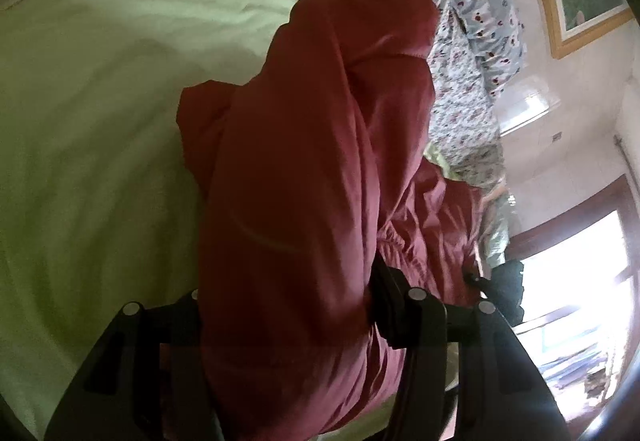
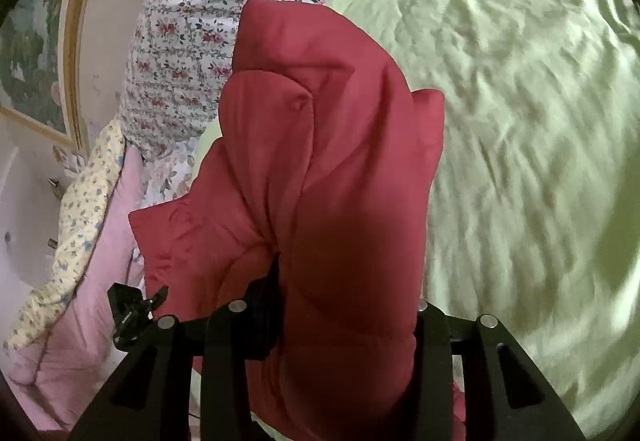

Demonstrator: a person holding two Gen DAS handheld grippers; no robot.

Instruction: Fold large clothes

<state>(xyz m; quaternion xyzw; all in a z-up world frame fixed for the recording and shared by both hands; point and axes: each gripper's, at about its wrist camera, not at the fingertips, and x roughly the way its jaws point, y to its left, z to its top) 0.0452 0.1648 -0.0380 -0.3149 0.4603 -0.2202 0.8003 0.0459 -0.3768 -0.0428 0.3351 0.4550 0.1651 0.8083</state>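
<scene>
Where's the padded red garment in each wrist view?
Left wrist: the padded red garment fills the centre, running from the frame bottom up toward the top.
Right wrist: it sits centre, slightly left, bunched and rising from the bottom.
Shared landmark: the pale green bed sheet, left of the garment in the left view, right in the right view.

Both wrist views are aimed steeply down, close over the red garment (image 1: 304, 169); the green bed sheet (image 2: 520, 121) is shared.

Soft daylight, glaring window (image 1: 572, 281), motion-blurred bedsheet (image 2: 520, 121), dark fisheye corners
</scene>
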